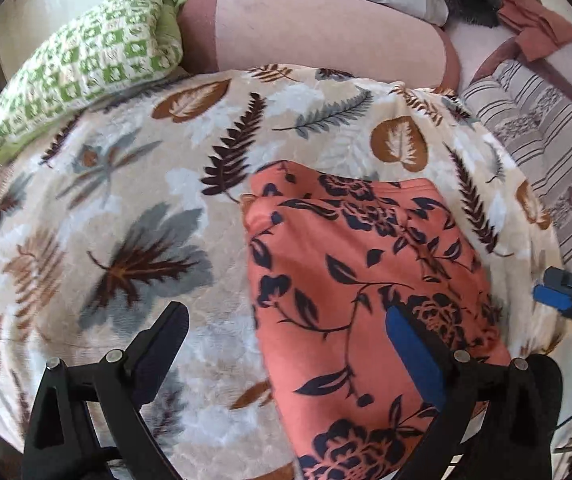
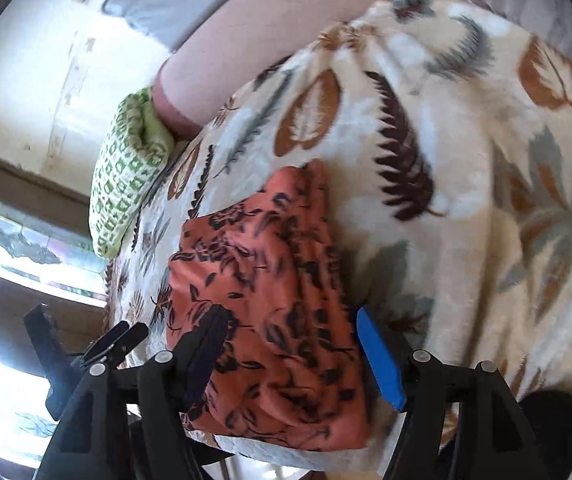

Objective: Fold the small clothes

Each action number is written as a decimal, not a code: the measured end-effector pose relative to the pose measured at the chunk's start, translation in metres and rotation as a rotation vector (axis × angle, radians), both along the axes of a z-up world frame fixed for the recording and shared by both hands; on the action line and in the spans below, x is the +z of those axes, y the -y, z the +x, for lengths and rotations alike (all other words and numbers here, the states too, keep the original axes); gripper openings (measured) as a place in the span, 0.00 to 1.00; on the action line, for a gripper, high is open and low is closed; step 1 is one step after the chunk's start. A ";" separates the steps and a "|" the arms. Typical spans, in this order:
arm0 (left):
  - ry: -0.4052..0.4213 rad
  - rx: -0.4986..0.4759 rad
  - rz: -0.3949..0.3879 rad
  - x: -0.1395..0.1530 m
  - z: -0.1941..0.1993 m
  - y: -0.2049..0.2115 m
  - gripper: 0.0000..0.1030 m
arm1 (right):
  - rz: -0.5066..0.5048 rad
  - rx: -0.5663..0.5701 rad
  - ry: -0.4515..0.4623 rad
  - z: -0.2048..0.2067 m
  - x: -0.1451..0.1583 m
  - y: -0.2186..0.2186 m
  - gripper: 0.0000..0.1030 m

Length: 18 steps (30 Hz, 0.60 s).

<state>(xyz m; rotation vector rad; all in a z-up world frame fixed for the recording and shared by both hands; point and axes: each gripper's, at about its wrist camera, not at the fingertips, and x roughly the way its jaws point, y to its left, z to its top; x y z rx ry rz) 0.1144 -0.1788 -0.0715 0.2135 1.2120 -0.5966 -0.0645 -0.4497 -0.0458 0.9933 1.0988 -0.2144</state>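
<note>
Coral floral garment [image 1: 357, 280], navy print, folded, flat on leaf-patterned blanket [image 1: 126, 208]

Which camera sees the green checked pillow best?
The left wrist view: the green pillow lies there whole and sharp at the top left, on the leaf blanket. The right wrist view shows it smaller, blurred and end-on.

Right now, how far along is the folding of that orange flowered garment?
The orange flowered garment already lies doubled into a compact rectangle on the leaf-print blanket. The left gripper and right gripper hang over it, both open, holding nothing. What's left is probably one more fold or smoothing; no other unfolded clothes clearly show.
</note>
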 end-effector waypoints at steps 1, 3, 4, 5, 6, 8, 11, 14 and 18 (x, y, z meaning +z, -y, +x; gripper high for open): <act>-0.008 0.002 -0.005 -0.004 -0.001 0.000 0.97 | 0.007 -0.010 0.003 -0.003 -0.002 0.003 0.69; -0.037 0.004 -0.027 -0.011 -0.005 -0.003 0.97 | 0.020 -0.018 0.011 -0.009 -0.009 0.009 0.69; -0.042 0.008 -0.029 -0.013 -0.006 -0.004 0.97 | 0.031 -0.020 0.018 -0.009 -0.012 0.011 0.69; -0.046 0.017 -0.032 -0.016 -0.005 -0.006 0.97 | 0.055 -0.026 0.030 -0.009 -0.016 0.013 0.69; -0.057 0.024 -0.047 -0.018 -0.005 -0.009 0.97 | 0.072 -0.028 0.037 -0.009 -0.019 0.015 0.69; -0.098 0.014 -0.082 -0.021 -0.004 -0.011 0.97 | 0.101 -0.024 0.055 -0.008 -0.025 0.019 0.70; -0.135 0.013 -0.114 -0.027 -0.001 -0.016 0.97 | 0.127 -0.003 0.071 -0.003 -0.030 0.021 0.75; -0.195 0.024 -0.172 -0.039 0.006 -0.021 0.97 | 0.182 0.011 0.083 0.004 -0.040 0.020 0.76; -0.273 0.005 -0.206 -0.057 0.013 -0.016 0.97 | 0.187 0.039 0.060 0.019 -0.063 0.017 0.76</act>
